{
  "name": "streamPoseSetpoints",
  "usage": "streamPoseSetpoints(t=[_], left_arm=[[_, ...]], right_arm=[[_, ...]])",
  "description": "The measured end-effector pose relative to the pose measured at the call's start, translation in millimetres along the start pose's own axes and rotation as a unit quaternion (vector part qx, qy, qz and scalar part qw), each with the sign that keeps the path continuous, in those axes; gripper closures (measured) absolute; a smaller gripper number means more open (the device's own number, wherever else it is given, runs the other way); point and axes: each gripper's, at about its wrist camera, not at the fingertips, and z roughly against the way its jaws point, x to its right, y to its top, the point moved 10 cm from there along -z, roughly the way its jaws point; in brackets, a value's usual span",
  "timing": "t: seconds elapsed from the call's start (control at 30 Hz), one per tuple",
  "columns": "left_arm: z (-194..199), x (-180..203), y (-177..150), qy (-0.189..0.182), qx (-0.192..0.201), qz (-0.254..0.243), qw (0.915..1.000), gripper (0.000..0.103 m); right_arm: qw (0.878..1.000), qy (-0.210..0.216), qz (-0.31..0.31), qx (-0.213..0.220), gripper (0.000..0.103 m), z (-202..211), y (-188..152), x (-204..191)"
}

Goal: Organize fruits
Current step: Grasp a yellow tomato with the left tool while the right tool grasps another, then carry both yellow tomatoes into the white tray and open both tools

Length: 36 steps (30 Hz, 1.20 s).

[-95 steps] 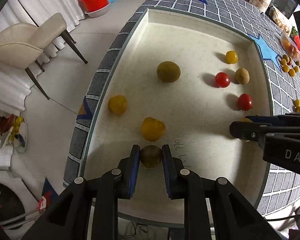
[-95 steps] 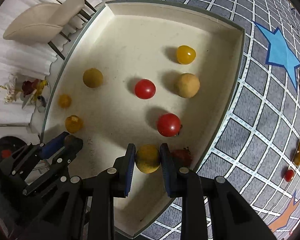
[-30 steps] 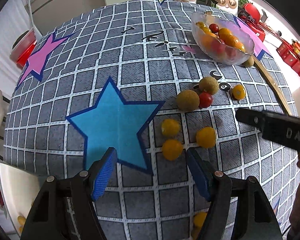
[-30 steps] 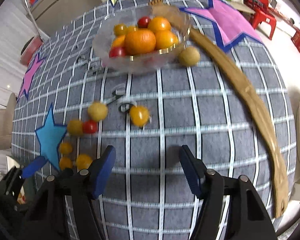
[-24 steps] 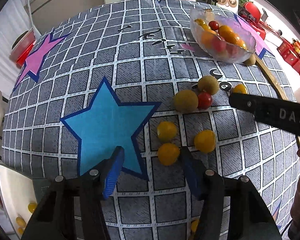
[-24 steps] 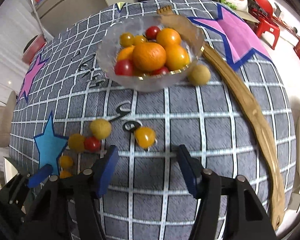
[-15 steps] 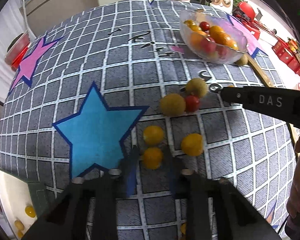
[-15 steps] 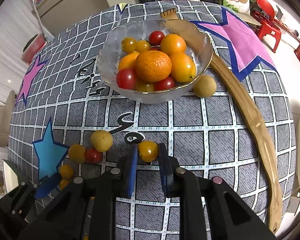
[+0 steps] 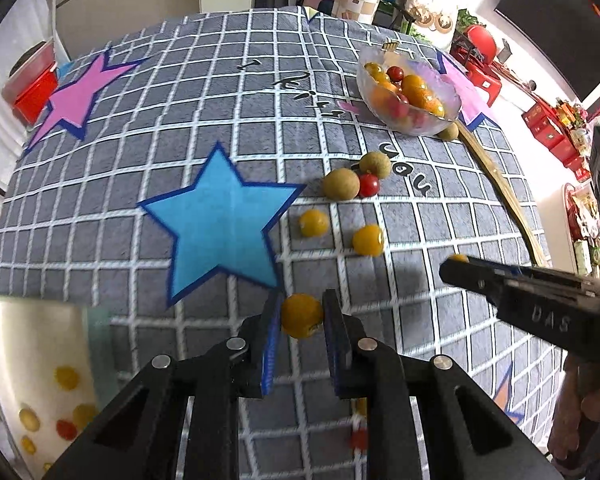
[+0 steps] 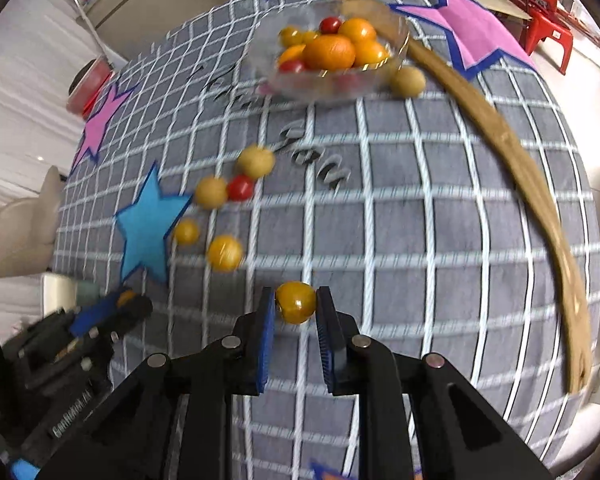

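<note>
My left gripper (image 9: 301, 312) is shut on a yellow cherry tomato (image 9: 300, 317), lifted above the grey checked cloth. My right gripper (image 10: 294, 304) is shut on another yellow tomato (image 10: 296, 302), also off the cloth. Loose fruit lies ahead: two yellow tomatoes (image 9: 313, 222) (image 9: 368, 240), two brownish round fruits (image 9: 341, 184) (image 9: 375, 164) and a red tomato (image 9: 369, 185). A glass bowl (image 9: 410, 94) of oranges and tomatoes stands at the far right. In the left wrist view the right gripper (image 9: 456, 268) reaches in from the right.
A white tray (image 9: 32, 336) with several small fruits lies at the lower left, off the cloth's edge. A long curved wooden piece (image 10: 512, 152) runs along the right side. One brown fruit (image 10: 407, 80) rests by the bowl. A blue star (image 9: 220, 224) marks the cloth.
Both grippers stood open over the cloth a second ago. Each has closed on a yellow tomato and lifted it, pulling back from the bowl.
</note>
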Motion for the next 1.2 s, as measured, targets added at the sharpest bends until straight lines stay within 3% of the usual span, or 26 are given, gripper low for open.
streamPoseSetpoints(t=[0.33,0.63,0.97,1.2], left_arm=[[41.9,-43.3,-43.5,0.018,0.002,0.015,0.9997,0.081],[79.6,-118.5,-98.0,0.061,0.007,0.074,0.9954,0.081],[84.7,-216.7,-148.9,0.124,-0.003,0.148,0.9812,0.081],[68.5,-244.2,-161.6,0.141,-0.012,0.161,0.9767,0.081]], right_arm=[[1.000,0.008,0.021,-0.022,0.081,18.5,-50.1,-39.7],[0.996,0.028,0.078,-0.043,0.081,14.5,-82.6,-117.5],[0.984,0.061,0.156,-0.057,0.081,-9.2,-86.9,-229.5],[0.977,0.056,0.196,-0.064,0.081,-42.3,-76.4,-283.8]])
